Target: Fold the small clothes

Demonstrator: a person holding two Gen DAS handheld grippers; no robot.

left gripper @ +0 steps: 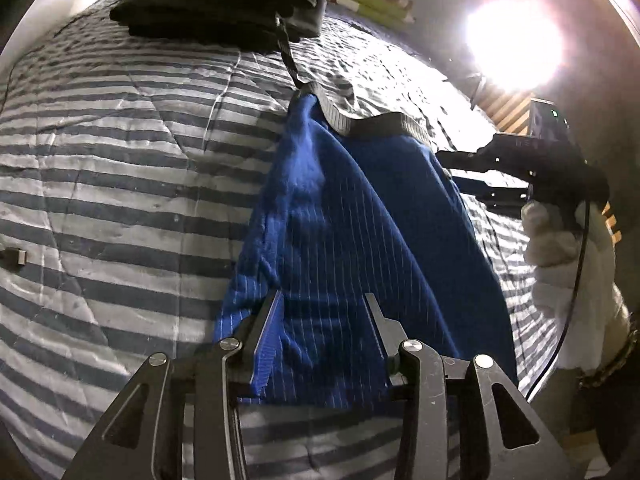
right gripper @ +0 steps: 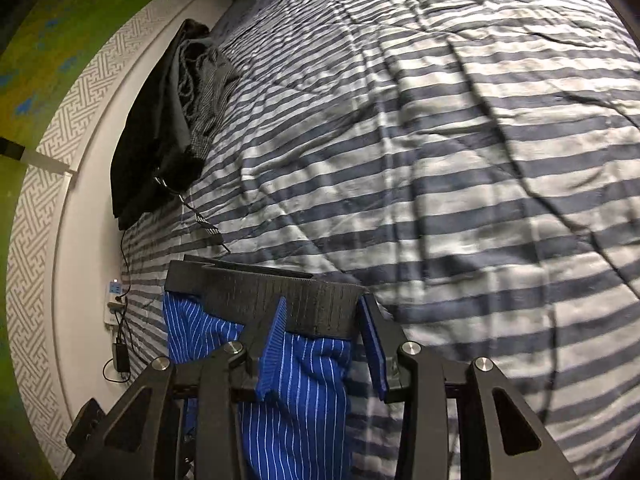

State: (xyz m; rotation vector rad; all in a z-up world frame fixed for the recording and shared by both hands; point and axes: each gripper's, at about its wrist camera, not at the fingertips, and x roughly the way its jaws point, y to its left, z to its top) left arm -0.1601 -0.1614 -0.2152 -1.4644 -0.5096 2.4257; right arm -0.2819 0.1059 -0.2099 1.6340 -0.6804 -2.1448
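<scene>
1. Blue pinstriped shorts (left gripper: 360, 208) are seen lying on the striped bedspread (left gripper: 120, 160), apparently folded lengthwise.
2. Left gripper (left gripper: 324, 320) and right gripper (right gripper: 324, 320) are parted above them, nothing clamped.
3. Beyond the shorts, dark folded clothes (left gripper: 224, 0) are stacked; a further fold probably remains.

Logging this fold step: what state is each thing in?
Blue pinstriped shorts: lying on the bed, partly folded.
Dark folded clothes: stacked at the bed's far edge.
Striped quilt: spread, wrinkled.
Left gripper: open over the shorts.
Right gripper: open at the waistband.
</scene>
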